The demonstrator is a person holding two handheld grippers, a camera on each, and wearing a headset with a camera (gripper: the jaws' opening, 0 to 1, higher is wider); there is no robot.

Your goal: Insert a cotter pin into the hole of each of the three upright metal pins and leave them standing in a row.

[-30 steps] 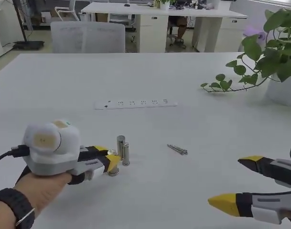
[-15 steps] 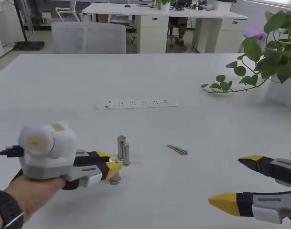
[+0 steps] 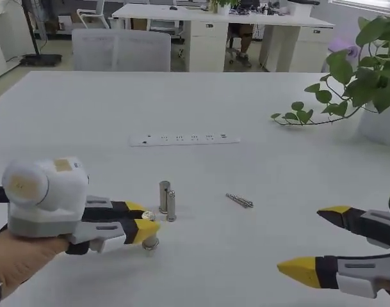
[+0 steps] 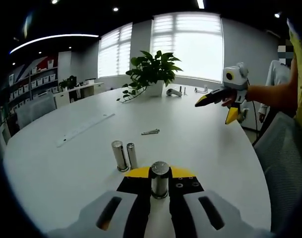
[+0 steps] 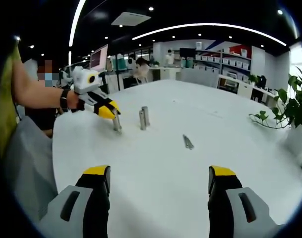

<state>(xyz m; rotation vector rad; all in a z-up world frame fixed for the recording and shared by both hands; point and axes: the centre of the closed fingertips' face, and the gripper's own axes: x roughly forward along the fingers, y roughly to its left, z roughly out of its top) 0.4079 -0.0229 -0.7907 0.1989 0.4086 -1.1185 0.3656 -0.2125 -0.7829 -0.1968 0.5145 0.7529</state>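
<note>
My left gripper (image 3: 144, 222) is shut on a short metal pin (image 3: 150, 242), held upright with its base on the white table (image 3: 214, 109). In the left gripper view that pin (image 4: 159, 179) stands between the yellow-tipped jaws. Two more metal pins (image 3: 164, 196) (image 3: 171, 206) stand side by side just beyond it, the left one taller. A small bundle of cotter pins (image 3: 238, 201) lies flat on the table to their right. My right gripper (image 3: 319, 246) is open near the front right edge, holding nothing, far from the pins.
A white power strip (image 3: 184, 139) lies across the middle of the table. A trailing green plant (image 3: 358, 73) in a white pot (image 3: 380, 121) occupies the back right corner. A grey chair (image 3: 121, 50) stands behind the far edge.
My left gripper has drawn back to the left and nearer with the pin in its jaws, a little away from the two standing pins. The right gripper has not moved.
</note>
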